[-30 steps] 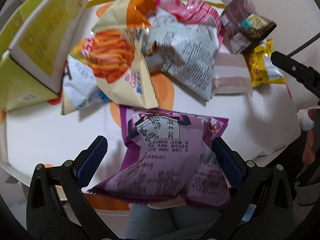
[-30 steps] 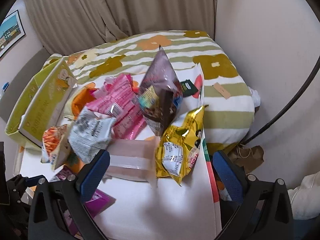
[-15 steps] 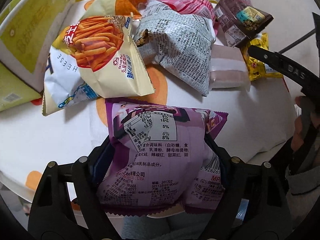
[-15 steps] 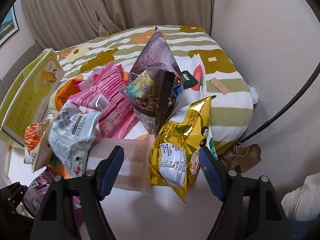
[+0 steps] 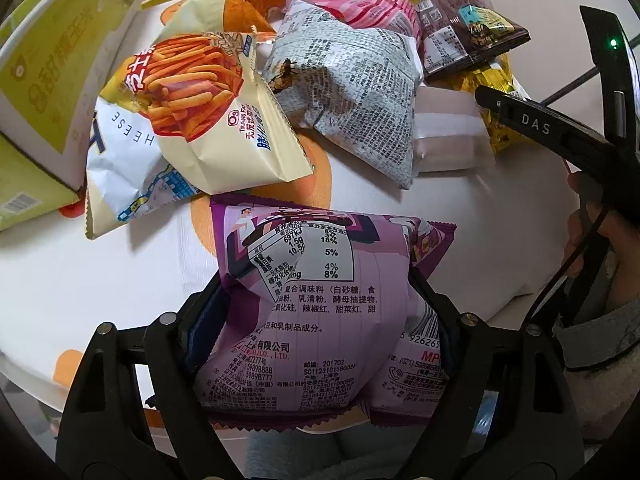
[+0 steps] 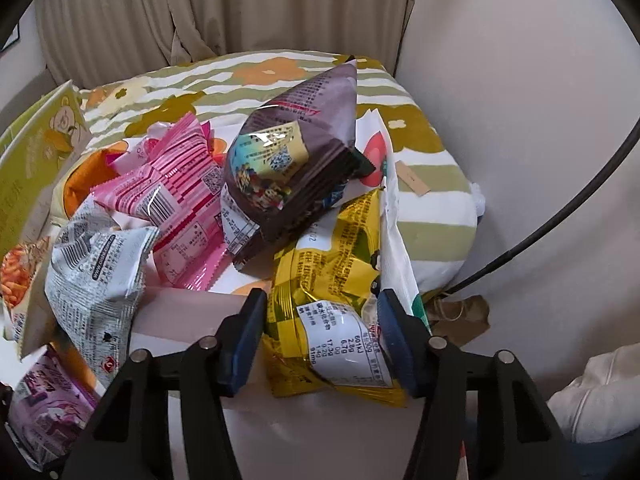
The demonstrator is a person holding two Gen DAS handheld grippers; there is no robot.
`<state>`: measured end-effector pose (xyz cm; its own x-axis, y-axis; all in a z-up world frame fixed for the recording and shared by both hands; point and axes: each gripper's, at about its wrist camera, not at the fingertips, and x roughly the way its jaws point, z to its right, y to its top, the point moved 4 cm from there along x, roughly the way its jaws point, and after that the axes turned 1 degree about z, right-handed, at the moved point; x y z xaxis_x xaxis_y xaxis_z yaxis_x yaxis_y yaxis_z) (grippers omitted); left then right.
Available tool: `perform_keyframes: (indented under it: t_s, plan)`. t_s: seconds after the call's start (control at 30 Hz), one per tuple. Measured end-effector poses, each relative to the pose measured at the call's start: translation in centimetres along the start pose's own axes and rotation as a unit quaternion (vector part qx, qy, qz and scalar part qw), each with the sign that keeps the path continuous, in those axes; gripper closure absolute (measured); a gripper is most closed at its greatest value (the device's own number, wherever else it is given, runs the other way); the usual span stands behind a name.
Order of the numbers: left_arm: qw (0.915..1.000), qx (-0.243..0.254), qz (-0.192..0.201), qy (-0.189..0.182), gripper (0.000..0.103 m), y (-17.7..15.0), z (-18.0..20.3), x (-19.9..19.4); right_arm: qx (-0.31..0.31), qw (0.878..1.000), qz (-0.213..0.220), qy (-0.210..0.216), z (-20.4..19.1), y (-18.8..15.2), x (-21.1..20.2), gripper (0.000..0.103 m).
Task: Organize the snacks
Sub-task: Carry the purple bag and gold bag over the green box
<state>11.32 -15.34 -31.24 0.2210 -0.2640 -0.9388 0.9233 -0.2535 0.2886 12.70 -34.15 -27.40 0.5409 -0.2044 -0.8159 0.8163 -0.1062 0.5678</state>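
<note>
A purple snack bag (image 5: 320, 320) lies on the white flowered cover at the near edge. My left gripper (image 5: 314, 280) has both blue pads pressed into its sides, and the jaws are still closing. A yellow foil snack bag (image 6: 332, 280) sits at the right end of the pile. My right gripper (image 6: 320, 298) straddles its lower half; the jaws are closing and both pads touch the crumpled foil. In the left wrist view the yellow bag (image 5: 496, 80) shows behind the other gripper's black finger.
The pile holds a fries bag (image 5: 200, 92), a grey printed bag (image 5: 352, 92), pink packets (image 6: 176, 188), a brown bag (image 6: 296, 160) and a pale pink box (image 5: 444, 132). A yellow-green carton (image 5: 52, 60) stands at left. A wall and black cable (image 6: 560, 216) are at right.
Both grippers went from wide open to closed around their bags: the left on the purple bag, the right, after sinking toward the pile, on the yellow bag.
</note>
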Motion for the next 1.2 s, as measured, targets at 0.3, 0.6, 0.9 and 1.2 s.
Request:
perform_keyframes:
  t_s: [0.3,0.6,0.9,1.2]
  plan:
    - [0.9999,-0.012,0.001,-0.006,0.026,-0.3,0.0,-1.0,-0.001,1.000,0.007,0.007,0.7,-0.8,-1.5,0.058]
    - [0.9995,-0.011,0.027,-0.012,0.026,-0.8,0.9,-3.6,0.012,0.999,0.018,0.033,0.8,-2.0,-5.3,0.058]
    - [0.9964,-0.011,0.083,-0.017,0.026,-0.7,3.0,-8.6,-0.002,0.996,0.056,0.067,0.3,-1.6,-10.9,0.059]
    - [0.9858,-0.038,0.164,0.005,0.026,1.4,0.7,-15.6,-0.018,0.986,0.119,0.115,-2.1,2.3,-16.0,0.062]
